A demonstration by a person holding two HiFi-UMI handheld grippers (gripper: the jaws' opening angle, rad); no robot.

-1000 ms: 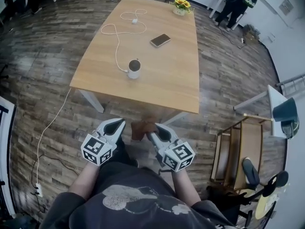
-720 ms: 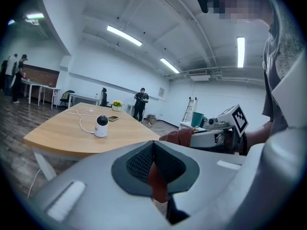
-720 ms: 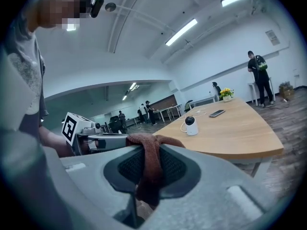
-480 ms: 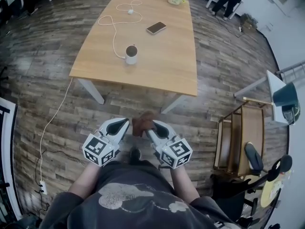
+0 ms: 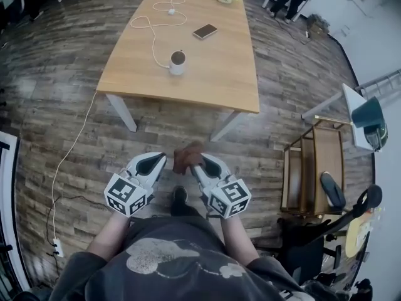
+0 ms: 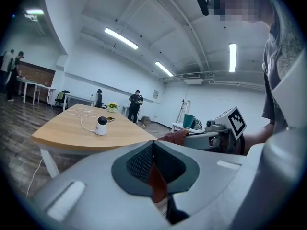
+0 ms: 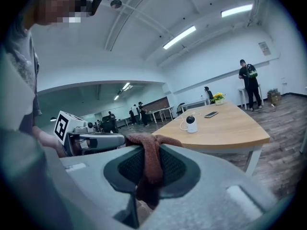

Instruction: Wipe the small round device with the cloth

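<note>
1. Risk: the right hand-held gripper (image 5: 200,164) is clenched on only a narrow fold of cloth (image 7: 149,162). Wiping pressure could pull the fold free.
2. Risk: the device (image 5: 178,62) stands unbraced on the desk (image 5: 219,83). A sideways wipe could tip or slide it, and its cable (image 5: 153,39) might tug.
3. The left hand-held gripper (image 5: 154,162) is closed, seemingly on nothing. It could steady the device.
4. The device lies well ahead of both hand-held grippers, across open floor, and nothing touches it.
</note>
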